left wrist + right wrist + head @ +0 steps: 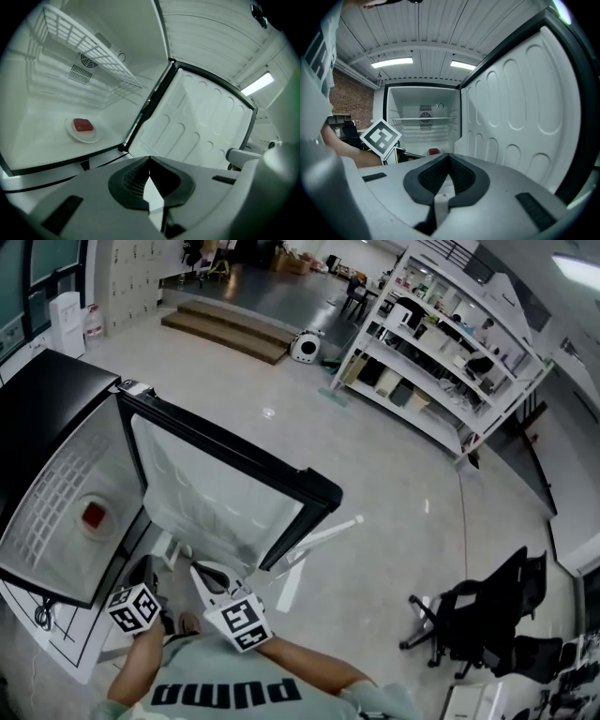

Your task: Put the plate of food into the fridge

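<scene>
1. The fridge [42, 395] stands open on my left, black outside and white inside.
2. Its door [220, 488] is swung wide, with its moulded white lining facing the cabinet. Both my claws are low down in front of the opening, between the cabinet and the door.
3. A white wire shelf [89, 51] crosses the upper part of the inside. A round vent [87, 60] sits on the back wall behind it.
4. My left claw [150, 160] is closed, its dark pads meeting at the tips with nothing between them. It is outside the fridge, in front of the sill. It points inward and is well apart from the plate.
5. My right claw [449, 156] is closed too, and empty. It is beside the left one, on the door side, and aims into the cabinet. The left claw's marker cube shows at the left of its view.
6. The plate [86, 136], white and round, sits inside the fridge on the white surface below the shelf, clear of both claws.
7. The food [83, 125], a red block, lies in the middle of the plate.
</scene>
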